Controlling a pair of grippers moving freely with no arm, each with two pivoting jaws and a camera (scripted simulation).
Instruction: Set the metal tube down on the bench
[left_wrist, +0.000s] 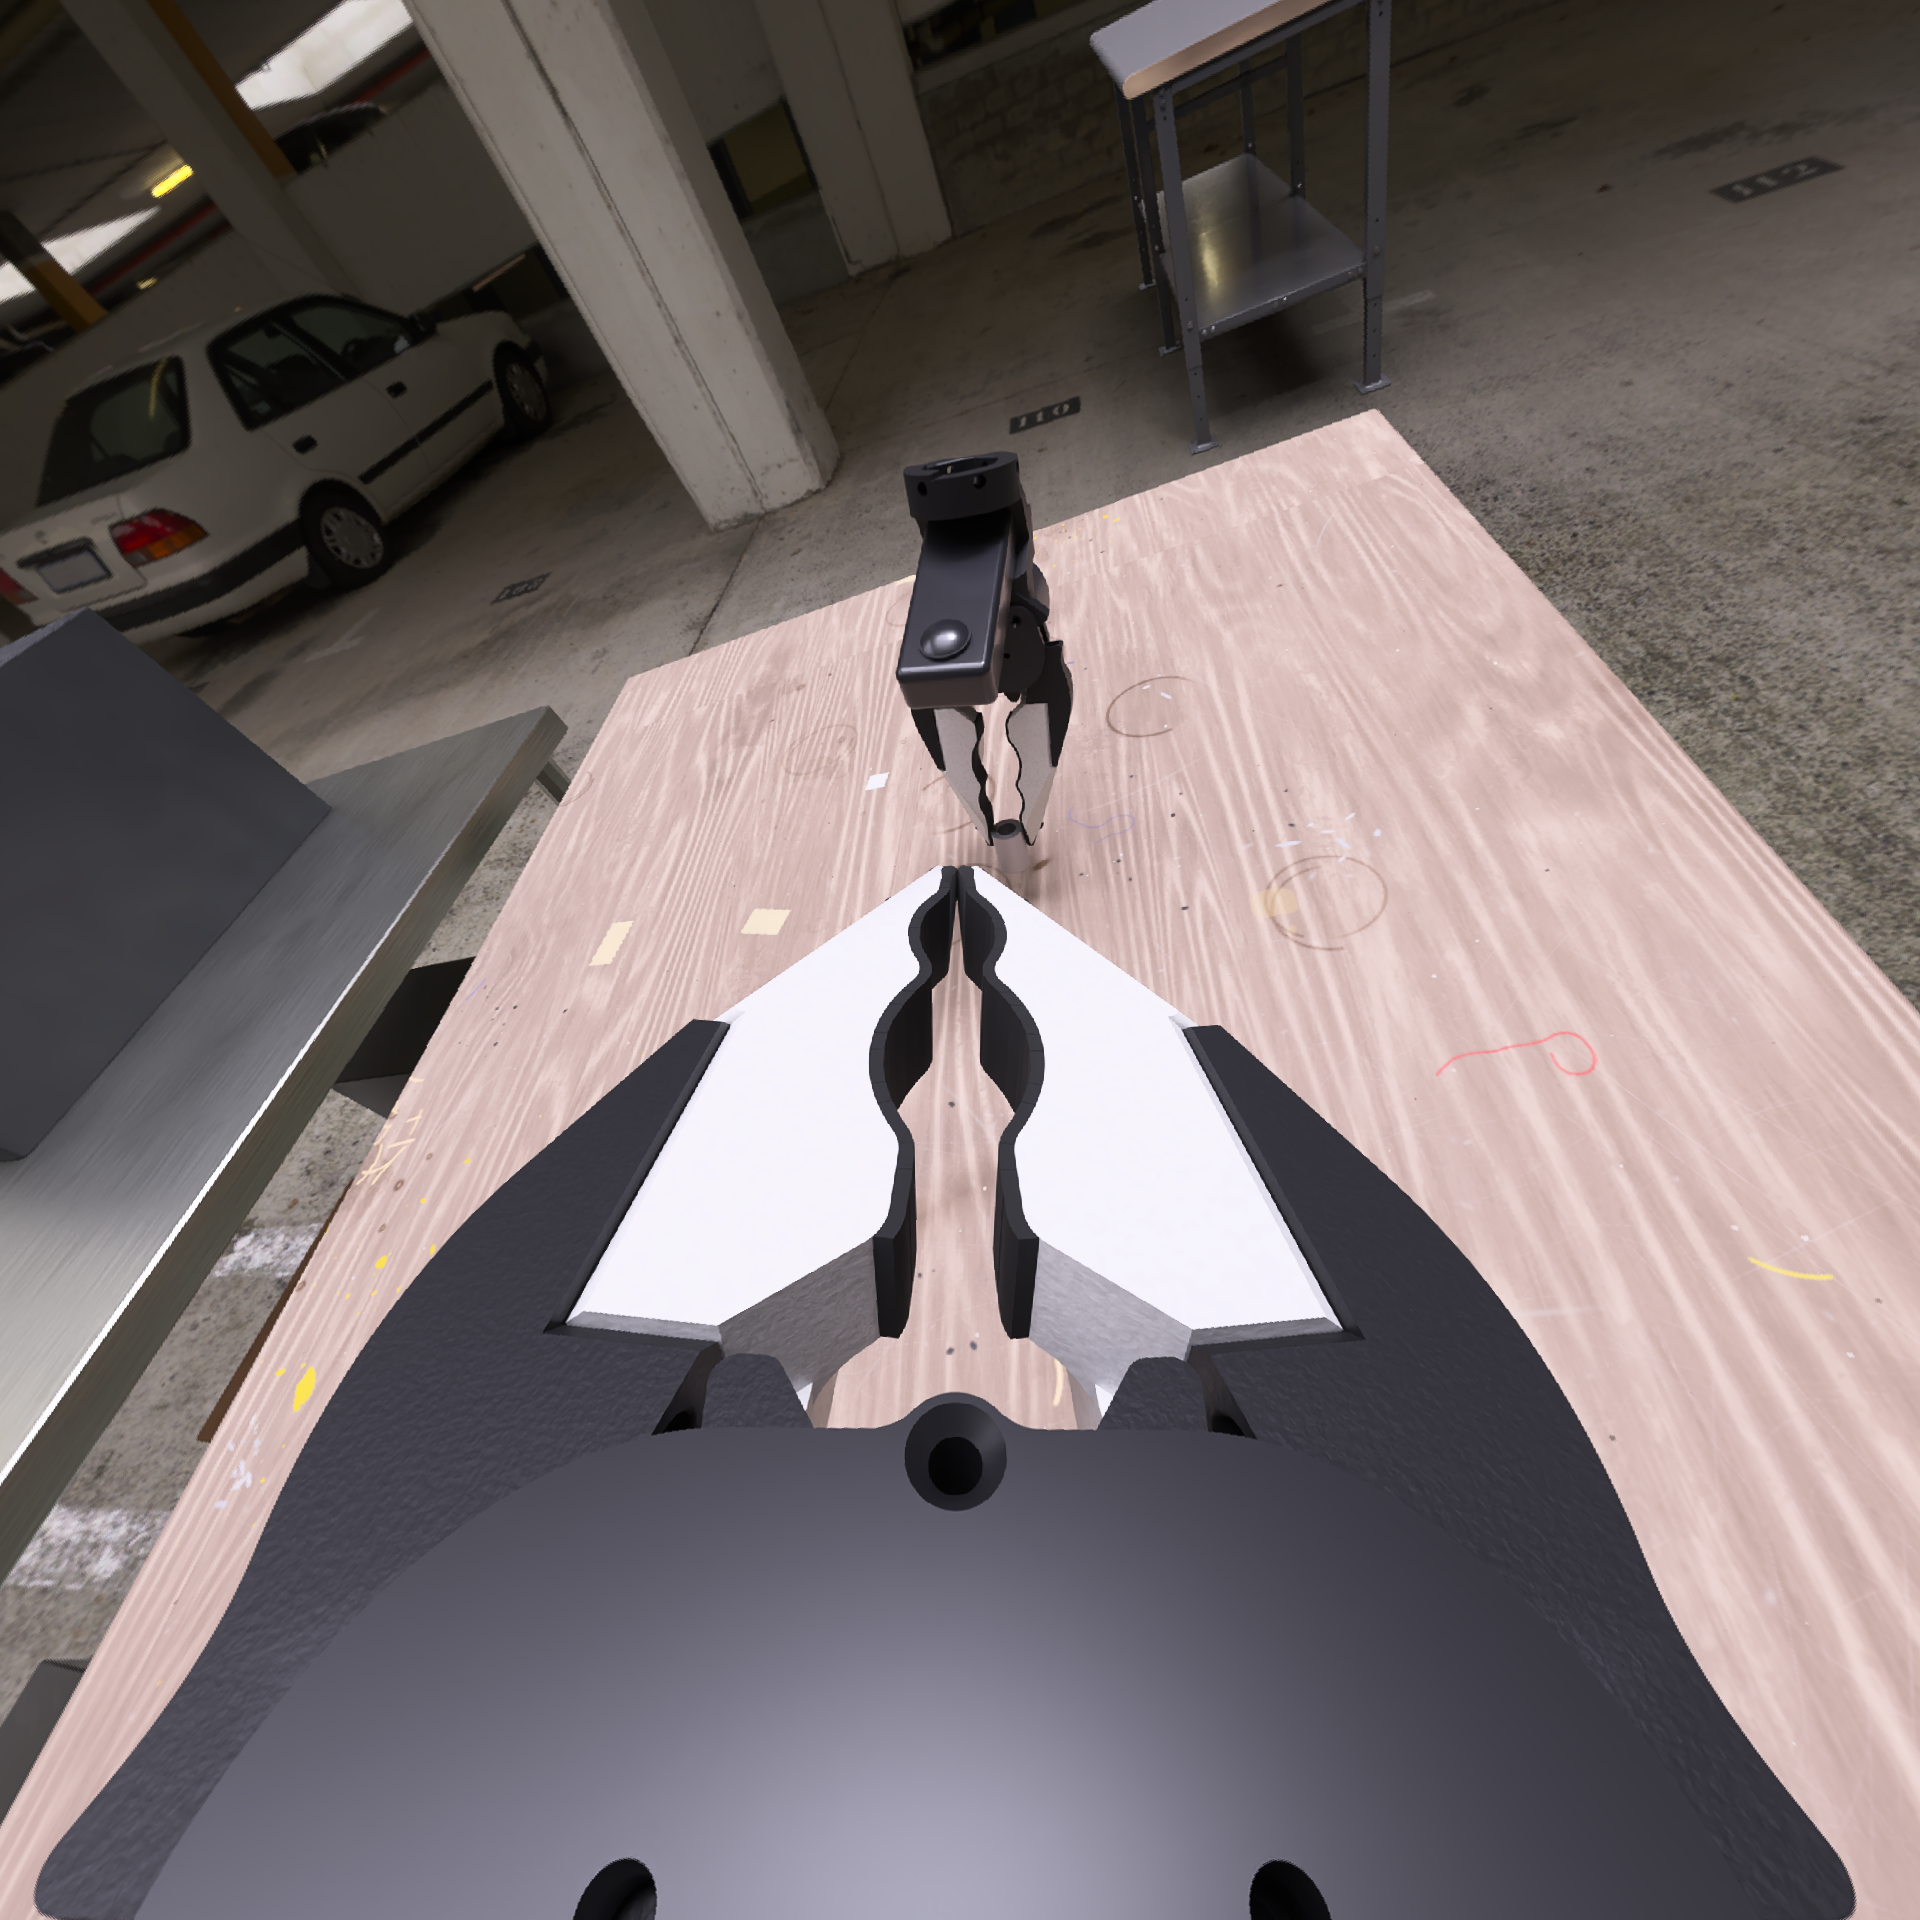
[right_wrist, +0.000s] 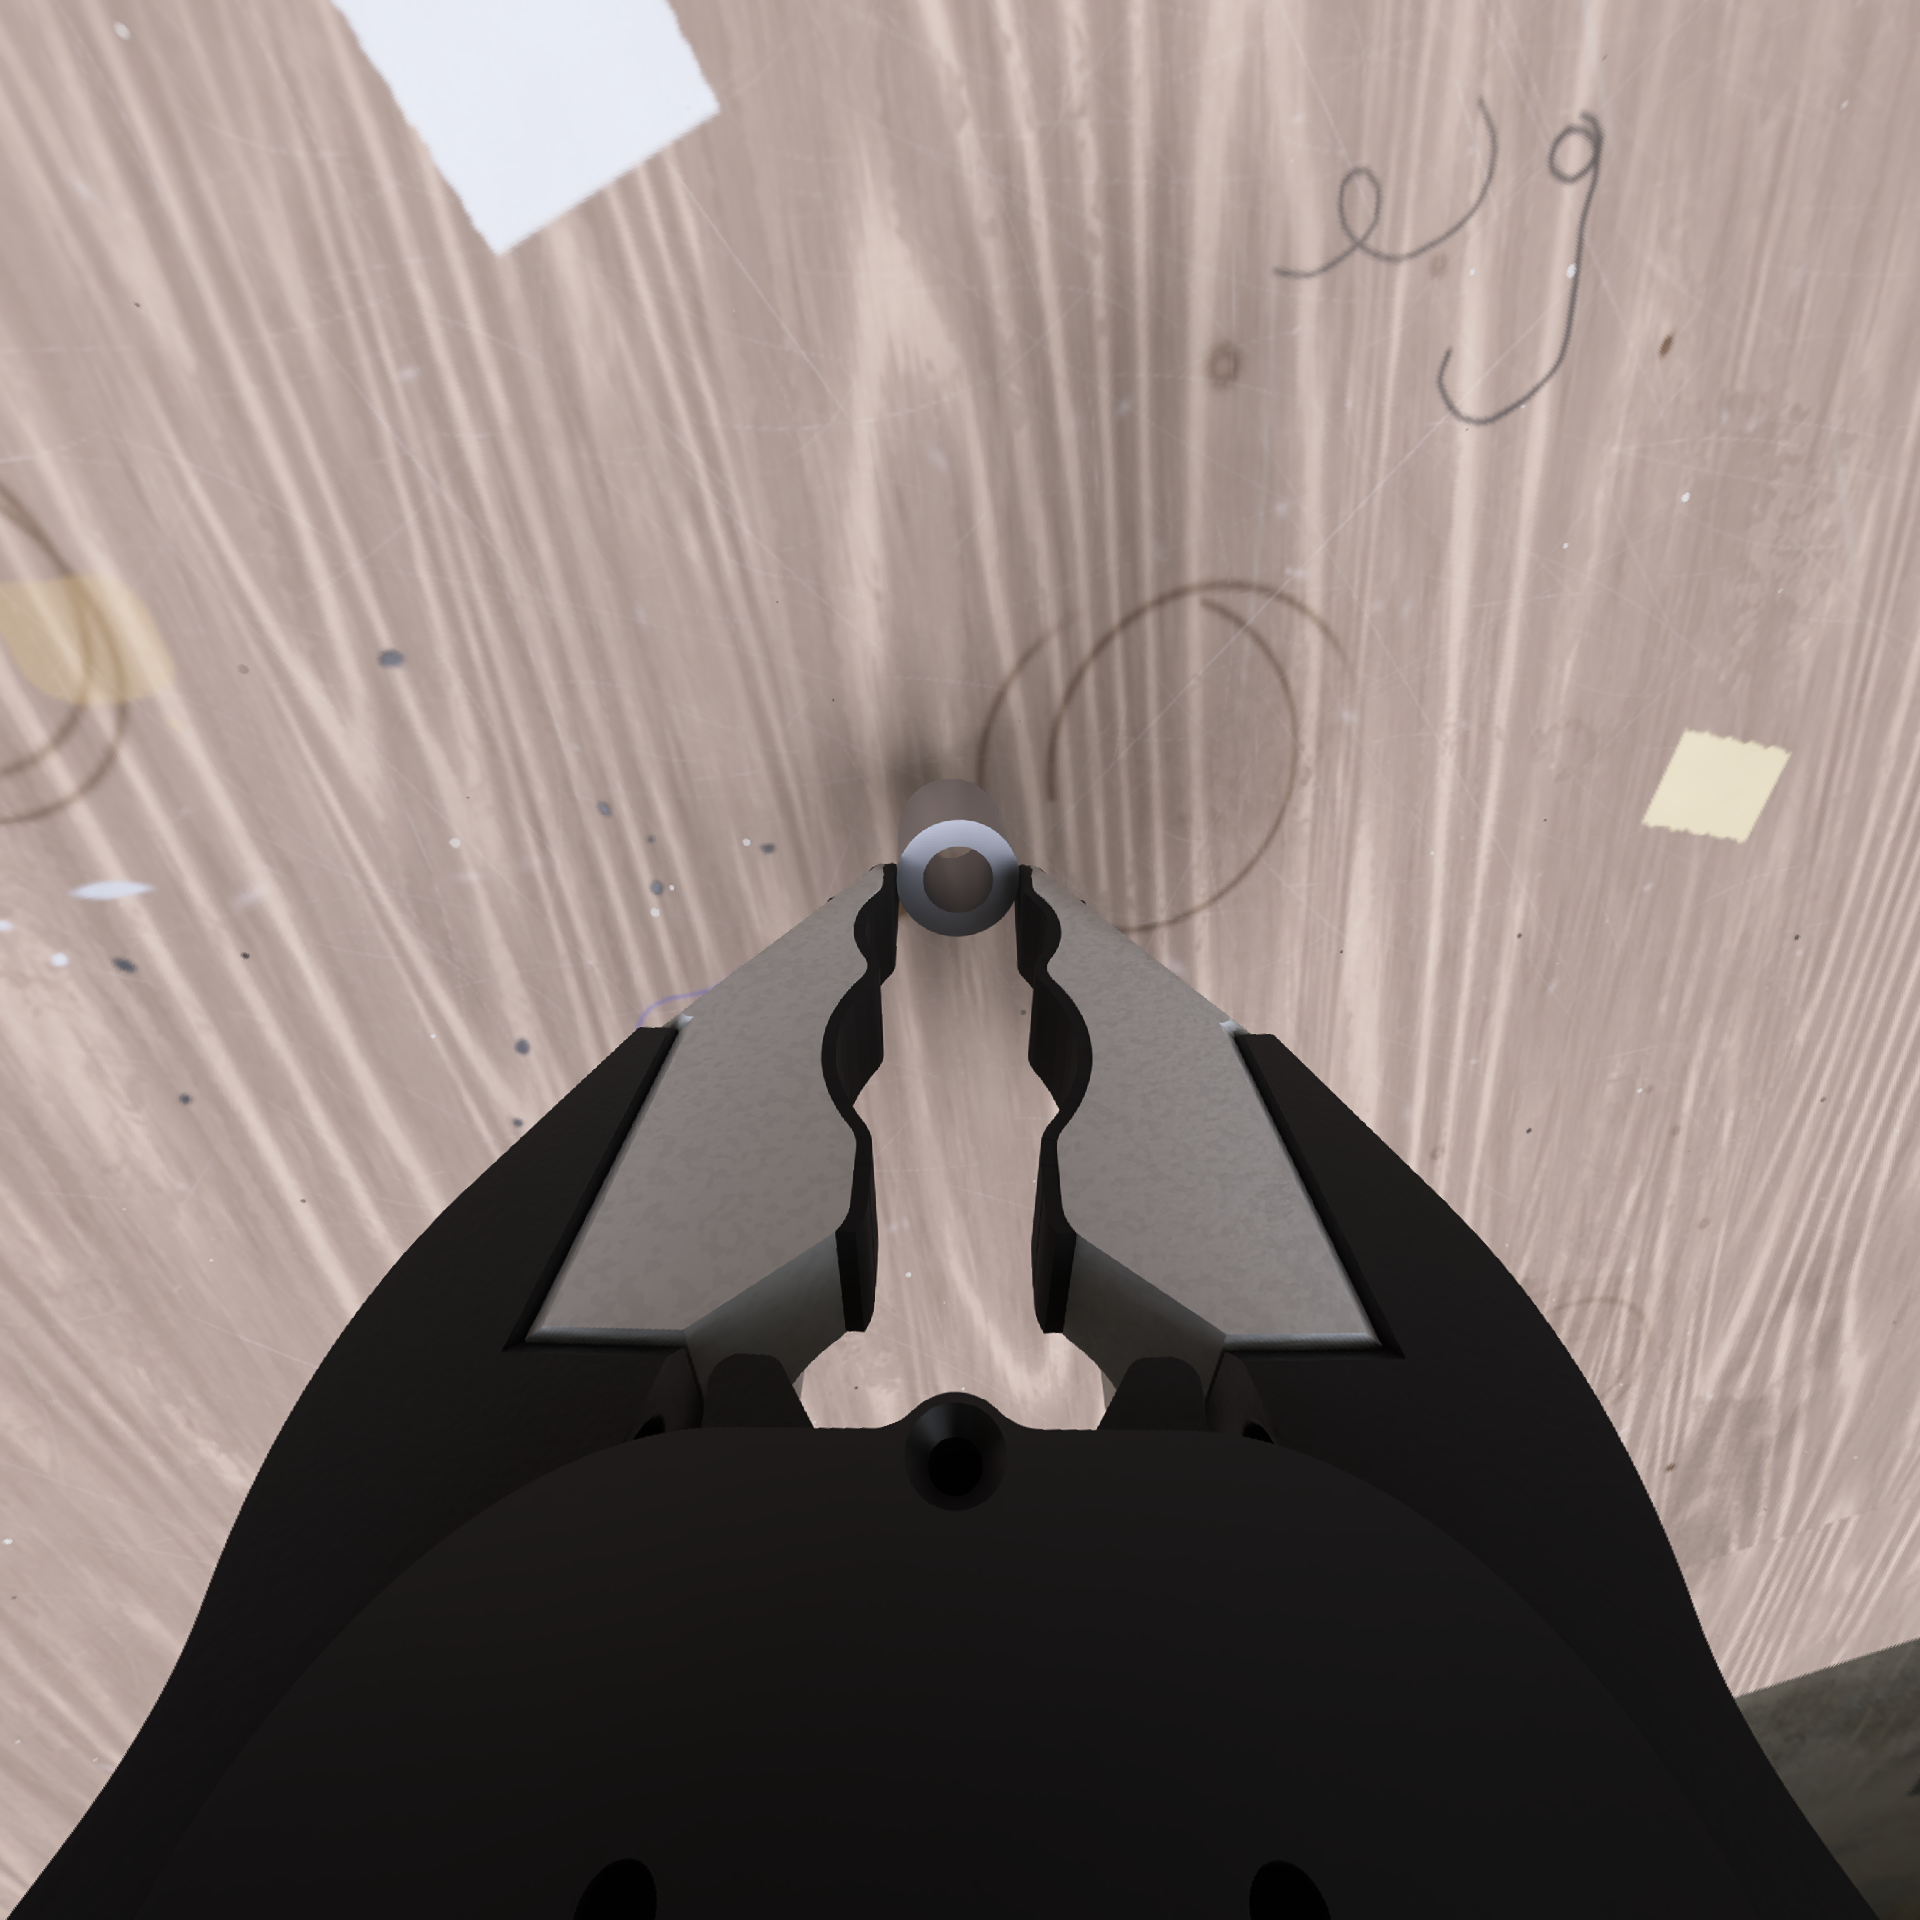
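The metal tube (right_wrist: 916, 883) is a short grey pipe, seen end-on in the right wrist view. My right gripper (right_wrist: 956, 883) is shut on it at the fingertips and holds it upright, pointing down at the wooden bench (right_wrist: 623, 520). The tube's lower end is at or just above the bench top; I cannot tell whether it touches. In the left wrist view the right gripper (left_wrist: 1008, 831) hangs over the middle of the bench (left_wrist: 1403, 727) with the tube (left_wrist: 1006, 829) between its tips. My left gripper (left_wrist: 956, 878) is shut and empty, just in front of the tube.
A steel table (left_wrist: 260, 1039) with a dark box (left_wrist: 104, 883) stands left of the bench. A metal shelf stand (left_wrist: 1268, 239), a concrete pillar (left_wrist: 623, 260) and a white car (left_wrist: 260, 447) lie beyond. A white patch (right_wrist: 530, 104) and a yellow patch (right_wrist: 1714, 784) mark the bench top.
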